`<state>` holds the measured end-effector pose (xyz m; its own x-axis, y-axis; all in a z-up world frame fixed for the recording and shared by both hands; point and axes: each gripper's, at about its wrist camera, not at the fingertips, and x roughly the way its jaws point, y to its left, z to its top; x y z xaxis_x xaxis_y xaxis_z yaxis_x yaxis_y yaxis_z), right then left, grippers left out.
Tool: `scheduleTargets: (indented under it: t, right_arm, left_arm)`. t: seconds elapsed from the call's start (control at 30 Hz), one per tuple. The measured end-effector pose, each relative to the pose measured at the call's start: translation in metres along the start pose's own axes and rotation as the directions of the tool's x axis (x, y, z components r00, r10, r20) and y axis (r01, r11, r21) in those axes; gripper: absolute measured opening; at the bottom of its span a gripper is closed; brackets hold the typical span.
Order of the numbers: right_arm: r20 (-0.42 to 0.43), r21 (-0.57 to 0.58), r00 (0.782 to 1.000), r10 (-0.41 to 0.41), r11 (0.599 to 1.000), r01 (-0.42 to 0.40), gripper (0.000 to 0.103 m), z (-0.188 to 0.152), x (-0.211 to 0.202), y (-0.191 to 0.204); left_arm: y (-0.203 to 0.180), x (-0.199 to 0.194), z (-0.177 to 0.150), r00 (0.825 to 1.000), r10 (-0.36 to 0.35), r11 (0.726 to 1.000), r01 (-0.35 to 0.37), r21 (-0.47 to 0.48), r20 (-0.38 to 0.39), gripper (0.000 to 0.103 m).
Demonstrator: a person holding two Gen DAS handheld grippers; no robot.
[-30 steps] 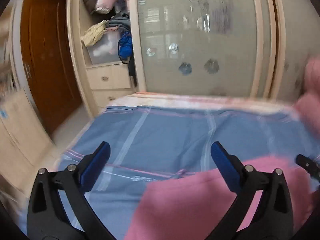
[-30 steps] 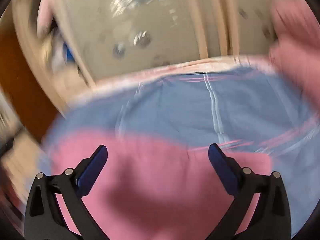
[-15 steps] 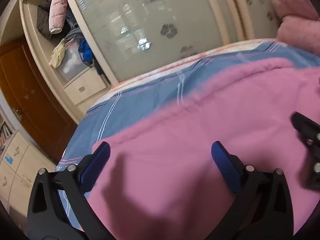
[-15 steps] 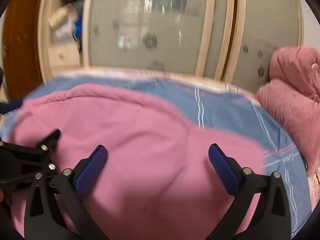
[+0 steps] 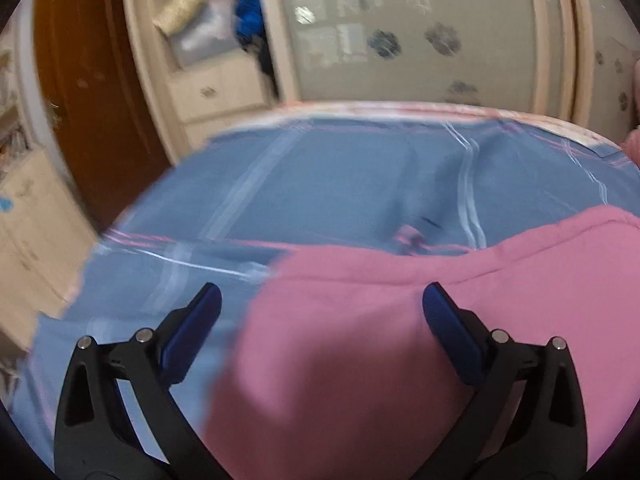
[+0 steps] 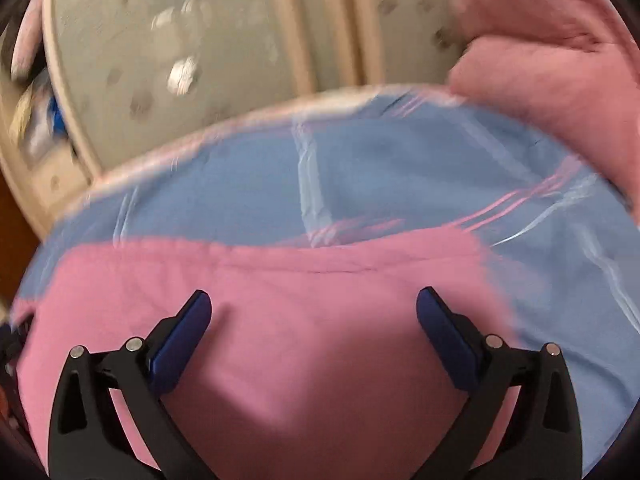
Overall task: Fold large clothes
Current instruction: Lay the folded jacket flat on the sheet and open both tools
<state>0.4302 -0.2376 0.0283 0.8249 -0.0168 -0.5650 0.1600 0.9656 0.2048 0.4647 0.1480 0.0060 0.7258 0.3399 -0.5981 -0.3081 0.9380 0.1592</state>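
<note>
left wrist view: the left tongs (image 5: 318, 306) are spread wide with nothing between the blue pads, above the left edge of a pink garment (image 5: 420, 340) that lies on the near right part of a bed (image 5: 340, 176) with a blue striped sheet. far behind stand a wardrobe (image 5: 420, 28) and a brown door (image 5: 92, 92).

right wrist view: the right tongs (image 6: 312, 308) are also spread and empty, over the pink garment (image 6: 312, 360) spread across the near side of the bed (image 6: 400, 172). a pink quilt (image 6: 552, 60) is bunched at the far right.

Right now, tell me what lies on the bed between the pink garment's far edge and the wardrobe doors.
Only bare blue striped bedsheet lies between the pink garment and the wardrobe doors. The left wrist view shows it best; the right wrist view agrees.
</note>
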Motion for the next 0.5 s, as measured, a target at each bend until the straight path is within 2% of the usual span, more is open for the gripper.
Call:
scheduleTargets:
  t: [0.07,0.1,0.13,0.2,0.23,0.27,0.3,0.33,0.37,0.43,0.5]
  right_arm:
    - [0.065,-0.099,0.996,-0.056,0.993,0.062,0.102,-0.001,-0.027,-0.002]
    - [0.081,-0.137,0.993,-0.082,0.986,0.093,0.102,-0.007,-0.033,-0.003]
    - [0.078,-0.179,0.991,-0.105,0.977,0.117,0.102,-0.016,-0.032,-0.005]
    - [-0.034,-0.219,0.989,-0.141,0.967,0.13,0.102,-0.037,-0.002,-0.014]
    - [-0.131,-0.199,0.986,-0.104,0.977,0.077,0.102,-0.05,0.021,-0.026]
    - [-0.157,-0.128,0.986,-0.048,0.991,0.027,0.102,-0.054,0.028,-0.04]
    - [-0.141,-0.074,0.989,-0.049,0.997,0.038,0.102,-0.053,0.027,-0.05]
    - [-0.124,-0.028,0.989,-0.085,0.996,0.082,0.102,-0.054,0.028,-0.059]
    - [-0.13,0.008,0.988,-0.086,0.996,0.088,0.102,-0.056,0.031,-0.067]
    - [-0.128,0.088,0.988,-0.086,0.991,0.097,0.102,-0.057,0.033,-0.082]
    - [-0.122,0.173,0.988,-0.091,0.978,0.112,0.102,-0.058,0.032,-0.096]
  left_arm:
    - [0.017,-0.039,0.002,0.997,-0.019,1.0,0.019,0.004,0.08,0.101]
    - [0.021,-0.057,-0.003,0.993,0.0,1.0,-0.004,0.031,0.114,0.101]
    - [0.02,-0.063,-0.009,0.993,0.009,0.998,-0.015,0.053,0.116,0.101]
    - [0.014,-0.052,-0.032,0.997,0.008,0.996,-0.015,0.092,0.077,0.101]
    - [0.01,-0.034,-0.046,1.0,0.013,0.994,-0.015,0.11,0.021,0.101]
    - [0.012,-0.021,-0.054,0.999,-0.032,0.995,0.033,0.09,-0.014,0.101]
    - [0.022,-0.011,-0.061,0.995,-0.091,0.996,0.092,0.021,-0.029,0.101]
    - [0.039,-0.004,-0.064,0.994,-0.101,0.993,0.099,-0.069,-0.035,0.101]
    - [0.048,-0.001,-0.065,0.996,-0.078,0.99,0.074,-0.118,-0.034,0.101]
    - [0.055,0.002,-0.067,0.996,-0.078,0.986,0.072,-0.15,-0.037,0.101]
    - [0.053,-0.004,-0.067,0.999,-0.05,0.989,0.049,-0.137,-0.004,0.101]
